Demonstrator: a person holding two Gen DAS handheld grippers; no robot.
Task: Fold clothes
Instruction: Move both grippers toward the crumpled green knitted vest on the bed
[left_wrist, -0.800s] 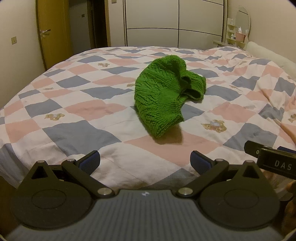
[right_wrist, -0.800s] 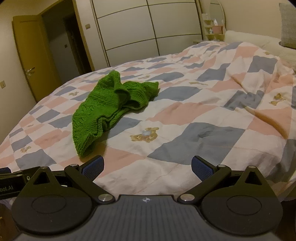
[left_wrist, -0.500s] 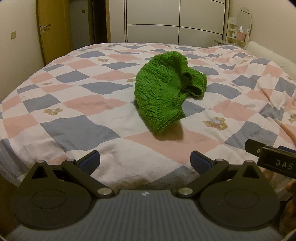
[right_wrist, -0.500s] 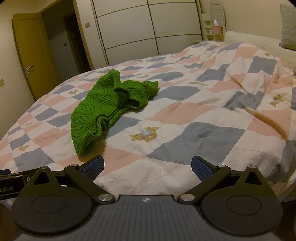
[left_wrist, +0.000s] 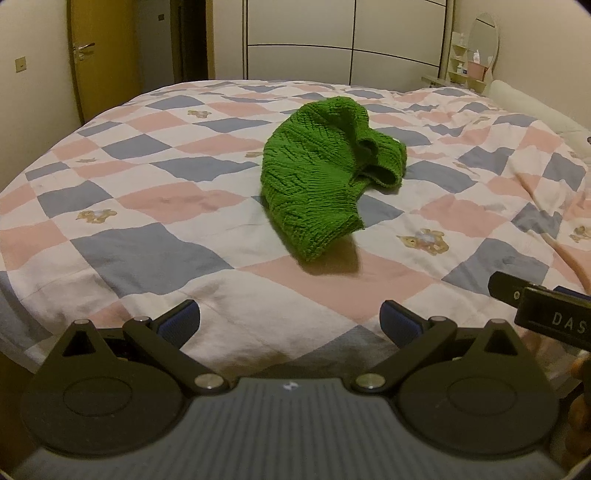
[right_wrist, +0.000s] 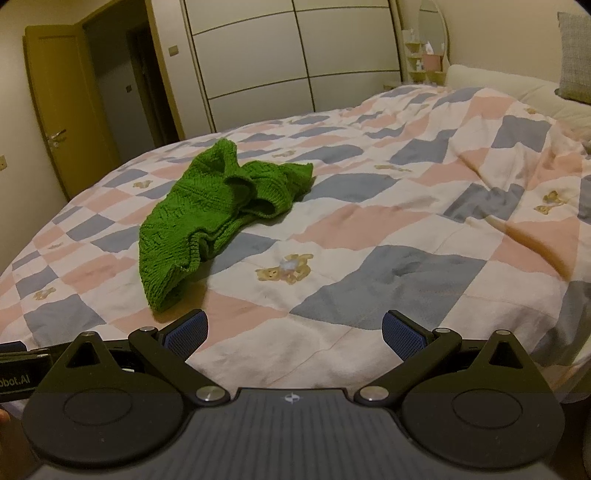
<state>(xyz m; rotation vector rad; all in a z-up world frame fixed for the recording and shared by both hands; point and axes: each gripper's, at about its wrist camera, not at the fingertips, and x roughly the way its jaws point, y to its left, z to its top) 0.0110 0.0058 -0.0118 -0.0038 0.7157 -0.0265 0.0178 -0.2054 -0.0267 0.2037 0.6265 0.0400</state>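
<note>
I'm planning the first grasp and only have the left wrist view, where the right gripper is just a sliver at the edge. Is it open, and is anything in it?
Observer: The right gripper is open, its blue pads spread wide with only the quilt showing between them.
Operator: Where's the sweater from there?
Observer: The green sweater lies ahead and to the left. Its near end sits just beyond the left pad, not touching it.
Operator: Anything on the far right of the bed?
Observer: A grey pillow leans at the cream headboard.
</note>
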